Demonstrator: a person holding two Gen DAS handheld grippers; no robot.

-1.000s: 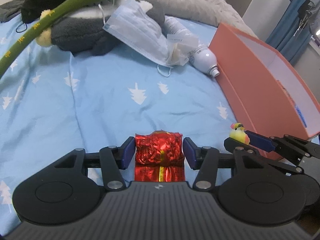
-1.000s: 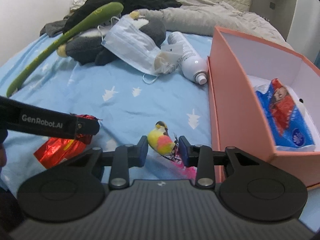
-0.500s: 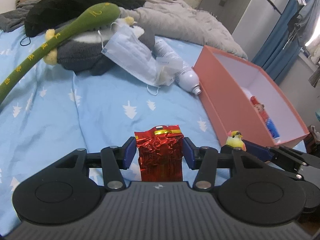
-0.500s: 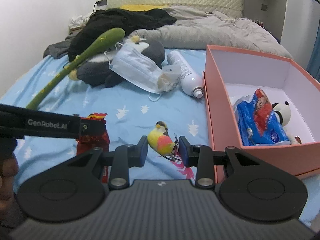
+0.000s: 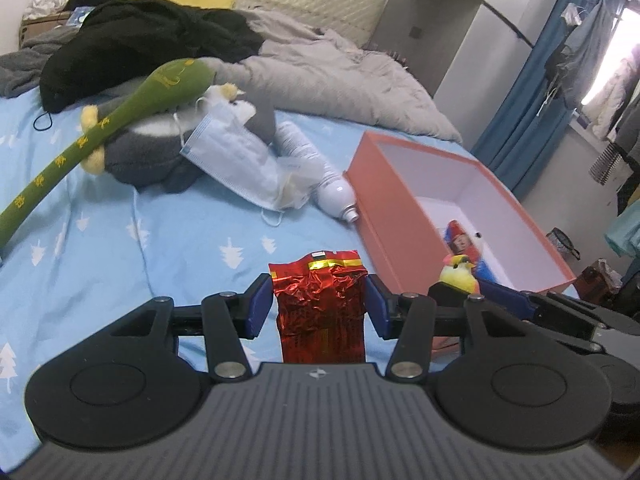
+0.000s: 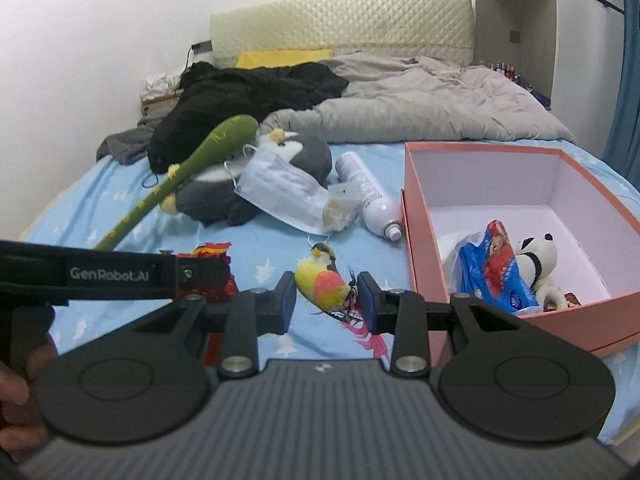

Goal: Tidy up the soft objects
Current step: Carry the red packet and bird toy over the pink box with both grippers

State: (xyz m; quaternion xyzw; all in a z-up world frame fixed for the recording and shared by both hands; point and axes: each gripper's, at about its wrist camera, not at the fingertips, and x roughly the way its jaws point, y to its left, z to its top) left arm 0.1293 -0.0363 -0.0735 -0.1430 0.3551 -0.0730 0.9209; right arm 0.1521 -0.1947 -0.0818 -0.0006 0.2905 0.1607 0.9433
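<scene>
My left gripper (image 5: 319,306) is shut on a crinkled red foil packet (image 5: 320,304) and holds it upright above the blue bedsheet. My right gripper (image 6: 326,300) is shut on a small yellow-and-orange toy bird (image 6: 322,282) with pink tail feathers; the bird also shows in the left wrist view (image 5: 458,276). An open pink box (image 6: 416,240) lies to the right, holding a blue tissue pack (image 6: 496,268) and a panda plush (image 6: 536,258). The left gripper's arm (image 6: 100,276) crosses the right wrist view with the packet (image 6: 212,252) behind it.
On the bed farther back lie a grey penguin plush (image 6: 248,184), a long green plush stick (image 6: 192,168), a face mask (image 6: 280,190) and a white spray bottle (image 6: 368,196). A grey duvet (image 6: 420,112) and black clothes (image 6: 248,92) pile near the headboard.
Both grippers have risen from the sheet with their loads. The red packet now stands upright off the bed, and the box's inside has come into view.
</scene>
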